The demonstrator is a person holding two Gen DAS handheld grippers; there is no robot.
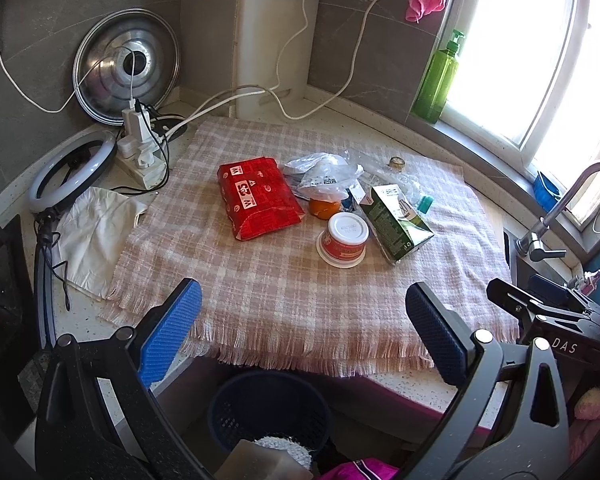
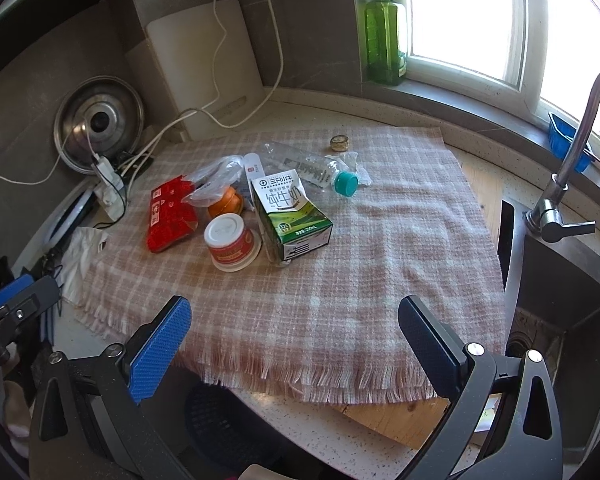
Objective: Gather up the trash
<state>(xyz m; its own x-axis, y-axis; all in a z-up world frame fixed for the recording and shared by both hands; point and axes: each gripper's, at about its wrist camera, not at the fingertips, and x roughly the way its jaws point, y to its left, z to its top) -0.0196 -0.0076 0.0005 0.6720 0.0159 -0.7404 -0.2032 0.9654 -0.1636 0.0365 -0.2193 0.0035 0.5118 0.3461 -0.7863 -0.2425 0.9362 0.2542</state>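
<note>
Trash lies in a cluster on the pink checked cloth [image 1: 284,288] [image 2: 360,280]: a red snack bag [image 1: 258,196] [image 2: 170,214], an upturned white and red cup [image 1: 343,240] [image 2: 230,242], a green milk carton [image 1: 396,224] [image 2: 290,216], an orange peel [image 1: 323,208] [image 2: 226,204], a crumpled clear plastic bag [image 1: 320,174] [image 2: 216,178], a clear bottle with a teal cap [image 2: 320,170] and a small gold cap [image 1: 397,163] [image 2: 339,143]. A dark blue bin [image 1: 270,408] [image 2: 220,424] stands below the counter's front edge. My left gripper [image 1: 304,336] and right gripper [image 2: 296,344] hang open above the cloth's near fringe, both empty.
A power strip with plugs and cables [image 1: 140,148], a ring light [image 1: 66,172], a white rag [image 1: 92,232] and a pot lid [image 1: 126,64] crowd the left. A white cutting board [image 1: 274,40] leans at the back. Green soap bottle [image 2: 384,32] on the sill; faucet [image 2: 572,168] and sink [image 2: 556,280] at right.
</note>
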